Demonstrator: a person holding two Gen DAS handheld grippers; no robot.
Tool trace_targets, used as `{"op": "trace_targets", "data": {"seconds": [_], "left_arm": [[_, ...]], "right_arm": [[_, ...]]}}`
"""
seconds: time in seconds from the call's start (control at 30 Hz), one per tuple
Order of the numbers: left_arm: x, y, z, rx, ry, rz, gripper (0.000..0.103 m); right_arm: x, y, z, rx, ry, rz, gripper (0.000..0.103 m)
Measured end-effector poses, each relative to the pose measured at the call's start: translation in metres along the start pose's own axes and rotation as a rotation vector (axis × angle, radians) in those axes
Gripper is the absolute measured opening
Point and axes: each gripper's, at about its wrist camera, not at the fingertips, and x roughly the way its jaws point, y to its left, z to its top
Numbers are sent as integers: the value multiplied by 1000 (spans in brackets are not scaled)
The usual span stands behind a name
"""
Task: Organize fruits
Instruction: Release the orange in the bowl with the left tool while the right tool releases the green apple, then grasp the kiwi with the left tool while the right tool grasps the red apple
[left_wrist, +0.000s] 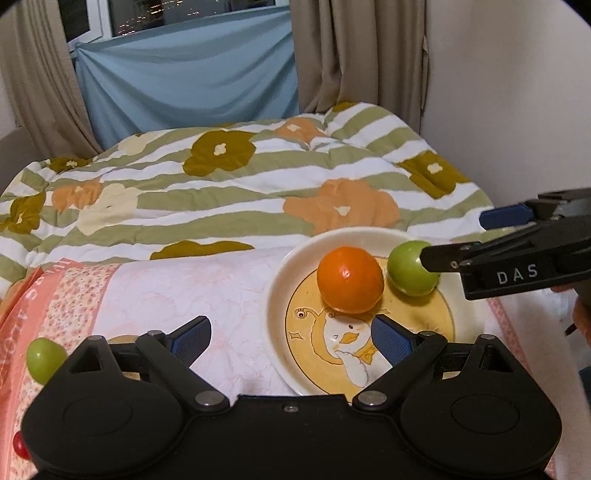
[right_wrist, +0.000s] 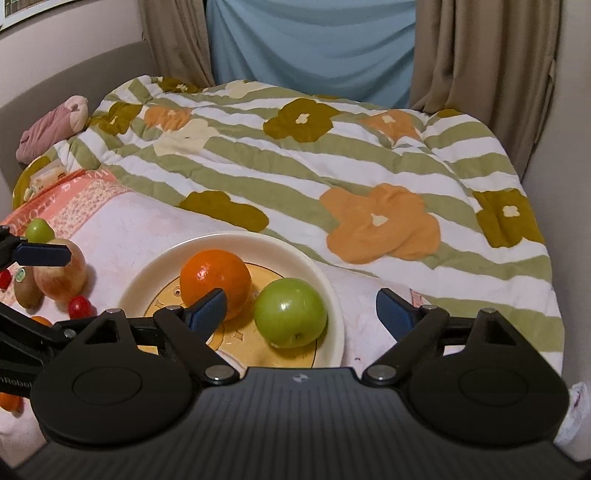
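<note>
Plate (right_wrist: 332, 291) with duck print sits on pink pillowcase (right_wrist: 140, 229) on the bed, floral striped quilt (right_wrist: 332, 166) behind it. Orange (right_wrist: 216, 282) and green apple (right_wrist: 290, 317) both on the plate, orange left, apple right and nearer in the right wrist view, just beside each other.

Right claw (right_wrist: 301, 308) wide, empty, fingers either side of the apple but apart from it; the apple rests on the plate. Left claw (left_wrist: 291, 339) wide, empty, low over the near rim of the plate.

Loose fruit left of the plate on the pillowcase: pale red apple (right_wrist: 61, 275), kiwi (right_wrist: 26, 288), second green fruit (right_wrist: 38, 230) farther back, small red tomato (right_wrist: 79, 306), another orange piece (right_wrist: 9, 402) at the near left edge. Pink rolled cloth (right_wrist: 51, 125) at far left. Curtains (right_wrist: 480, 55) and blue sheet (right_wrist: 314, 48) at the far end.
</note>
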Motion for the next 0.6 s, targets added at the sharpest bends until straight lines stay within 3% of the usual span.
{"op": "trace_targets", "data": {"seconds": [0.43,0.6], "left_arm": [[-68,18,-9,-18,-64,48,96],[-87,35,-20,-32,-76,83,103]], "right_arm": [[-78,34,-5,35,-57,-72,103],[-94,60,-11,53,-66,-86,103]]}}
